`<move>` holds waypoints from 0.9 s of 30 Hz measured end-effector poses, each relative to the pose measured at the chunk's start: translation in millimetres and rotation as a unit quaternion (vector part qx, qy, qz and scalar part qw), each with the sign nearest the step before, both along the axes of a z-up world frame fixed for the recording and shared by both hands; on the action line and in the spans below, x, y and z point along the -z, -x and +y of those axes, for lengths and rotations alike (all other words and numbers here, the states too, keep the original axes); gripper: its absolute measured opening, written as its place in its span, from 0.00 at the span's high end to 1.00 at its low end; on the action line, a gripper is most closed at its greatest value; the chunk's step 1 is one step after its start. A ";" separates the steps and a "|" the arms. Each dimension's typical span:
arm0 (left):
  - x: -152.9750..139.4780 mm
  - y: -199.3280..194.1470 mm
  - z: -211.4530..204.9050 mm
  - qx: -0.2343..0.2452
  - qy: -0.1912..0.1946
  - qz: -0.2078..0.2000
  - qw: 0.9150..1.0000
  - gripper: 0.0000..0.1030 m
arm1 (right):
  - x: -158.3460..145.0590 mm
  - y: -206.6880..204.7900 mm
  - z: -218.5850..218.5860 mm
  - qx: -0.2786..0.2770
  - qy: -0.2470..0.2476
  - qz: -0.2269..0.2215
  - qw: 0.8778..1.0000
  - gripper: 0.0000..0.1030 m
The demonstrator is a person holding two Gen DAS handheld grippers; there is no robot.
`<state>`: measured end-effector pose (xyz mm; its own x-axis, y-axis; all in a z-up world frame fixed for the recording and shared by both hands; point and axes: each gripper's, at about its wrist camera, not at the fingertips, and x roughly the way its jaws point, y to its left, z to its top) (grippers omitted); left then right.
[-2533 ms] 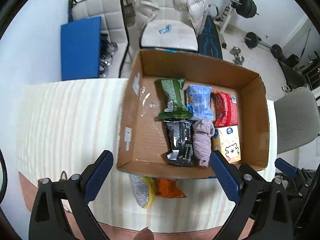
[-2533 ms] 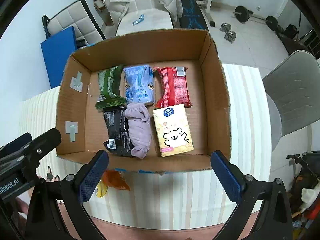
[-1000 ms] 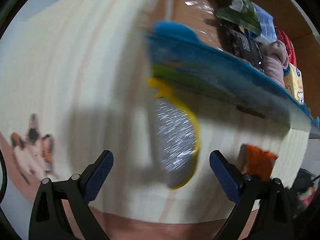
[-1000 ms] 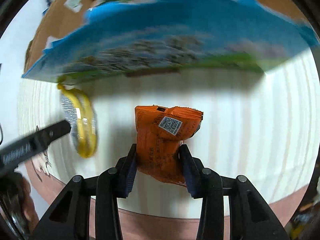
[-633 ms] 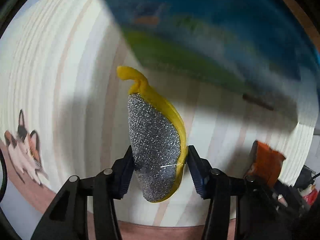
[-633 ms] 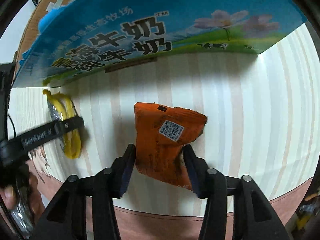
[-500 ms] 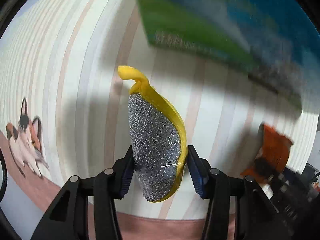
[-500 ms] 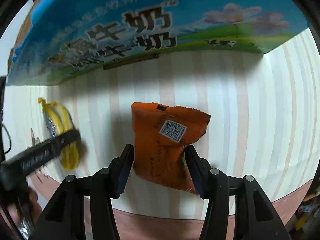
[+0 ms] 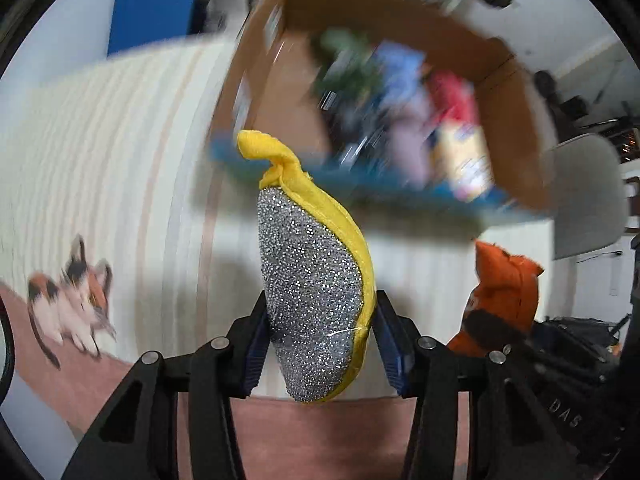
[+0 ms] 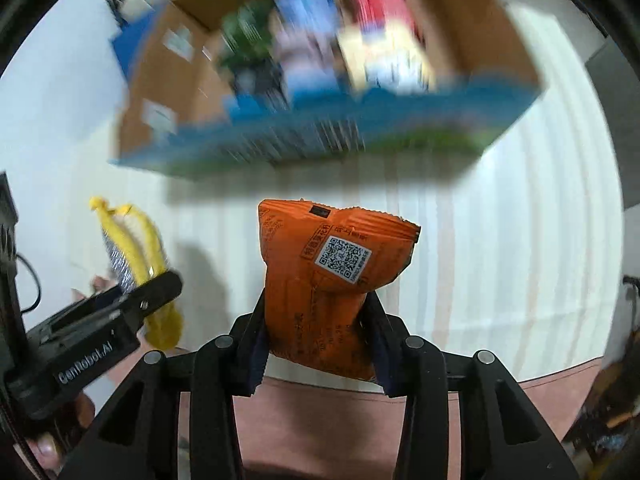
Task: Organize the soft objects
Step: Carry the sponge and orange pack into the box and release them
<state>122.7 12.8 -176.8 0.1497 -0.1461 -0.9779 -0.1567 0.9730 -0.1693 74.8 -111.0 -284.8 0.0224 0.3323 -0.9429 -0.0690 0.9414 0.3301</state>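
My left gripper (image 9: 320, 344) is shut on a silver glitter pad with yellow trim (image 9: 312, 296) and holds it above the striped table. My right gripper (image 10: 318, 344) is shut on an orange snack packet (image 10: 320, 280) and holds it off the table too. The cardboard box (image 9: 516, 132) with blue outer print stands beyond both, blurred, with several soft packets and a grey cloth inside. The orange packet also shows at the right of the left wrist view (image 9: 504, 292). The yellow pad and left gripper show at the left of the right wrist view (image 10: 132, 256).
The striped pale table (image 9: 120, 152) has a pink front edge with a cat picture (image 9: 68, 304). A grey chair (image 9: 584, 196) stands to the right of the box. A blue panel (image 9: 152, 4) leans behind the table.
Both grippers closed on their objects and have lifted them up from the table. The views have tilted up, so the inside of the box shows again.
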 end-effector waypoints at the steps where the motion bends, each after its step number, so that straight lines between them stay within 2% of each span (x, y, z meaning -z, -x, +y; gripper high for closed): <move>1: -13.1 -7.8 -4.4 0.004 0.006 -0.010 1.000 0.56 | -12.8 -2.3 -1.6 0.001 -0.004 -0.010 1.000 0.57; 3: -30.0 -25.8 5.0 0.010 0.006 -0.023 1.000 0.56 | -43.9 -14.3 -5.6 0.004 -0.015 -0.031 0.999 0.57; 6: -48.8 -63.3 2.4 0.025 -0.020 -0.038 0.999 0.56 | -78.6 -46.8 -18.9 0.003 -0.004 -0.064 0.998 0.57; 10: -30.7 -106.3 17.6 0.025 -0.041 -0.022 0.999 0.56 | -97.4 -109.6 -47.5 0.012 0.038 -0.088 0.995 0.57; 18: 32.3 -162.4 28.9 0.020 -0.071 0.061 0.995 0.56 | -43.3 -188.2 -56.6 0.012 0.123 -0.056 0.991 0.57; 20: 48.2 -169.4 31.9 0.016 -0.069 0.077 0.994 0.56 | -27.5 -198.7 -54.1 0.004 0.145 -0.046 0.988 0.57; 25: 66.6 -179.0 31.7 0.021 -0.067 0.100 0.993 0.53 | 0.1 -209.2 -46.2 -0.009 0.177 -0.026 0.984 0.57; 26: 70.2 -181.6 32.4 0.020 -0.057 0.102 0.993 0.48 | 3.9 -210.2 -45.9 -0.011 0.177 -0.020 0.984 0.56; 27: 71.9 -182.2 34.0 0.016 -0.046 0.103 0.993 0.38 | 5.7 -210.8 -45.2 -0.012 0.176 -0.013 0.984 0.54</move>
